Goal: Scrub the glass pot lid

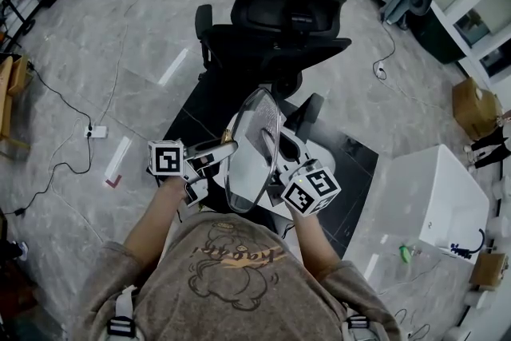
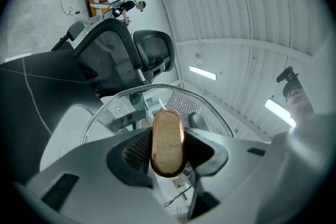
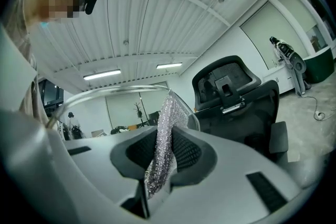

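Note:
I hold the glass pot lid (image 1: 249,172) on edge in front of my chest, between the two grippers. My left gripper (image 1: 223,148) is shut on the lid's oval wooden knob (image 2: 168,141), which has a copper rim. In the left gripper view the lid's rim (image 2: 131,93) arcs just beyond the knob. My right gripper (image 1: 277,168) is shut on a silver mesh scrubber (image 3: 164,139), which lies against the lid's other face. The lid's rim (image 3: 105,89) curves above the scrubber in the right gripper view. Through the glass, the left gripper view also shows the scrubber (image 2: 182,103).
A black office chair (image 1: 271,36) stands straight ahead on a dark floor mat. A white rounded stand (image 1: 323,154) sits below the lid. At the right stands a white box (image 1: 435,200), with a cardboard box (image 1: 475,108) farther back. Cables and a power strip (image 1: 97,131) lie on the floor at the left.

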Demonstrator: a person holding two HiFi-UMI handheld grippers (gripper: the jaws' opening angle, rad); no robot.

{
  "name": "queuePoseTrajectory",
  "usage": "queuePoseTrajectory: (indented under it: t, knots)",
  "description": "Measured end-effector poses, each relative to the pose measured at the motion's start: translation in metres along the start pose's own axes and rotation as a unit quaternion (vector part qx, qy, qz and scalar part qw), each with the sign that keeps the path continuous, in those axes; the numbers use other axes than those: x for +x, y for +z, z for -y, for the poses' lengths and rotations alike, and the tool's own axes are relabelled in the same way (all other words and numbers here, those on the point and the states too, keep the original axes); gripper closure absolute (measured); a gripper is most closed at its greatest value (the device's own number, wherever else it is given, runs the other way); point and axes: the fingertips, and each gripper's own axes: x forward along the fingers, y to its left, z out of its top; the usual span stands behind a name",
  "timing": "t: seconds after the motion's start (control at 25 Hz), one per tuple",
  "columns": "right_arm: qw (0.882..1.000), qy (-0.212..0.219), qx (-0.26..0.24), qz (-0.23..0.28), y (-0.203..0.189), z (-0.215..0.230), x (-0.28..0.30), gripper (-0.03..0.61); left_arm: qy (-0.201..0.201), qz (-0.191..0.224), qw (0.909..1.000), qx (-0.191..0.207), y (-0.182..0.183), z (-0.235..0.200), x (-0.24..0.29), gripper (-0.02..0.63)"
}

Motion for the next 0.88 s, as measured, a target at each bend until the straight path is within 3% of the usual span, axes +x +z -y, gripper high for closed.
queuePoseTrajectory:
  t: [0.2,0.48,0.88]
  knots:
    - [1.0,0.002,0.001,-0.015,-0.012,0.01,0.014,0.492,-0.037,0.015,0.9966,-0.072,-0.004,0.009,0.005,0.434]
    - [0.999,-0.009,0.006,-0.041,-0.036,0.031,0.029,0.492,-0.097,0.03,0.9919,-0.076,0.003,0.028,0.008,0.434]
    - [0.994,-0.002,0.029,-0.105,-0.088,0.038,0.033,0.492,-0.121,0.107,0.9802,-0.115,0.029,0.026,-0.002,0.434]
